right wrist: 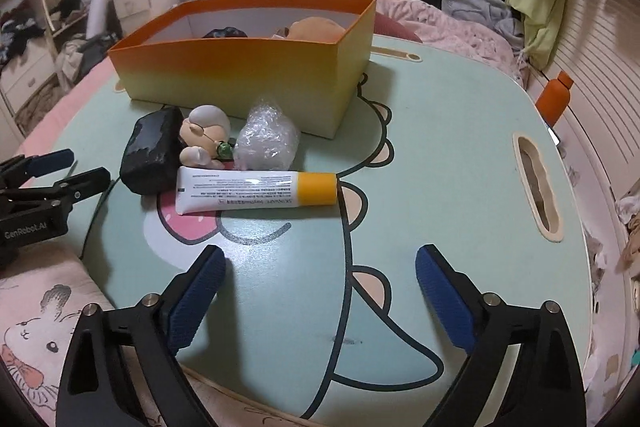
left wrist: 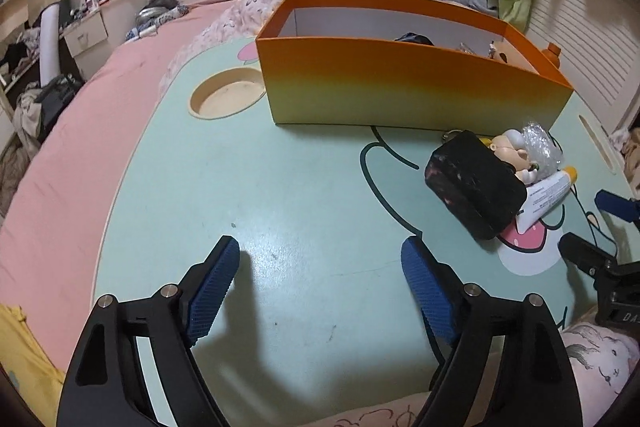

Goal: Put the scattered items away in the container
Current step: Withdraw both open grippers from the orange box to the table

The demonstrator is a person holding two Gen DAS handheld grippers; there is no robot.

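Your right hand-held gripper (right wrist: pixel 320 259) stands wide open and empty over the bare surface (right wrist: pixel 440 147). The white tube (right wrist: pixel 256 193) with the yellow cap lies just ahead of it, slightly left, long axis crosswise to your fingers, cap to the right. Your left hand-held gripper (left wrist: pixel 320 255), also spread wide and empty, sits farther off, with the black block (left wrist: pixel 476 183) between it and the tube. The orange box (right wrist: pixel 240 67) waits just behind the cluster. Tube print probably reads "SKINSAFE", inverted; left gripper body reads "GenRobot.AI".
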